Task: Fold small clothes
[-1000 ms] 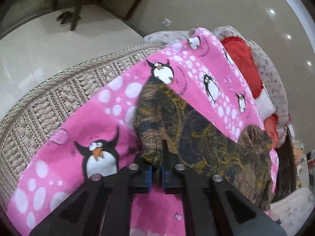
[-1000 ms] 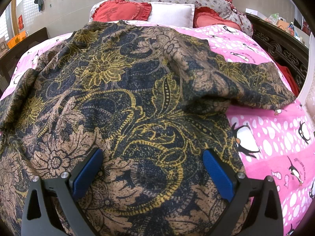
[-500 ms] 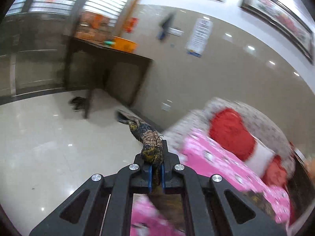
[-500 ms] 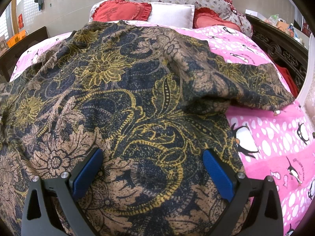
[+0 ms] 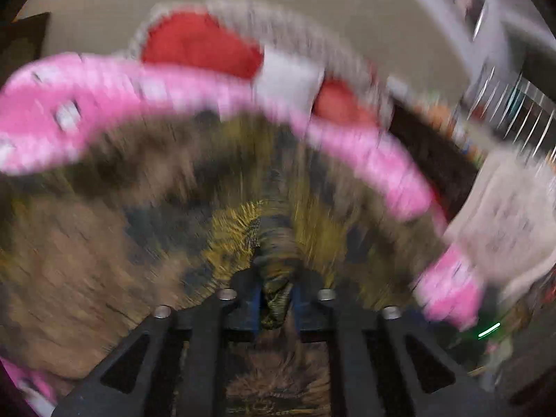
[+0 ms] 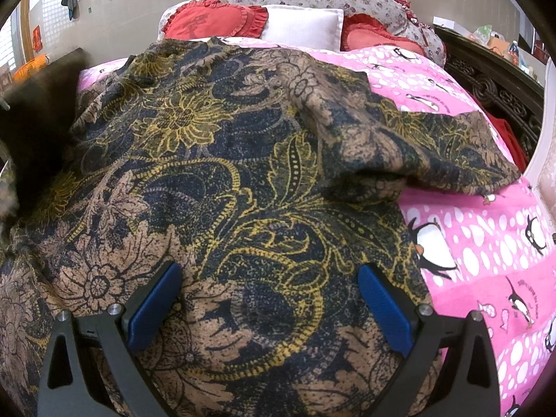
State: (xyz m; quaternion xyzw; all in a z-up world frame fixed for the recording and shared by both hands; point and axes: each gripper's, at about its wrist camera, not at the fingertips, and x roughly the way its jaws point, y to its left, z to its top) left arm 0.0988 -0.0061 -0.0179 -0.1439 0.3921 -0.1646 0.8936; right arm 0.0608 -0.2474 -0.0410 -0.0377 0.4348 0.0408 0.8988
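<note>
- A dark garment (image 6: 222, 180) printed with gold and tan flowers lies spread over a bed with a pink penguin bedcover (image 6: 486, 243). It covers most of the near and left part of the bed, and one flap reaches out towards the right side.
- The left tool (image 5: 276, 299) is closed tight on a bunched fold of the garment, which stands up between its blue pads. This view is heavily blurred, so which edge or corner it has pinched cannot be told.
- The right tool (image 6: 267, 305) has its jaws wide apart, one blue pad on each side of a rounded hump of cloth near the garment's front. It grips nothing; whether the pads touch the fabric is unclear.
- To fold well, the left tool should probably carry its pinch across in one flat sweep and lay it edge to edge, while the right tool steadies the near cloth.
- The garment's right flap should be smoothed before the fold lands on it.
- Open room is the bare pink cover at right; pillows (image 6: 299, 24) crowd the head, and a dark carved bed frame (image 6: 493, 87) lines the far right.
</note>
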